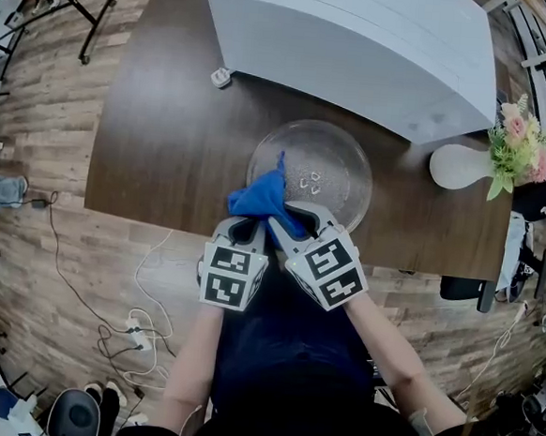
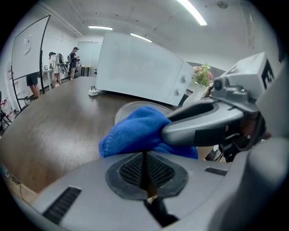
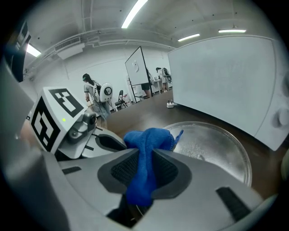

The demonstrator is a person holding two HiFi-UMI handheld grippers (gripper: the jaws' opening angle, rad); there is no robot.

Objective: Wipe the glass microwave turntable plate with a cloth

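Observation:
The round glass turntable plate (image 1: 324, 165) lies flat on the dark wooden table (image 1: 157, 137), in front of the microwave. A blue cloth (image 1: 260, 198) is bunched over the plate's near-left rim. My right gripper (image 1: 287, 225) is shut on the cloth (image 3: 149, 142), which runs down between its pads, with the plate (image 3: 212, 144) just ahead. My left gripper (image 1: 243, 227) sits close beside it on the left. In the left gripper view its pads (image 2: 145, 168) meet with nothing between them, and the cloth (image 2: 133, 131) lies just beyond under a right-gripper finger (image 2: 203, 121).
A white microwave (image 1: 362, 41) fills the back of the table. A small white object (image 1: 221, 77) lies by its left corner. A white vase (image 1: 460, 167) with flowers (image 1: 519, 138) stands at the right. Cables (image 1: 137, 329) lie on the floor. People stand far off (image 3: 92, 97).

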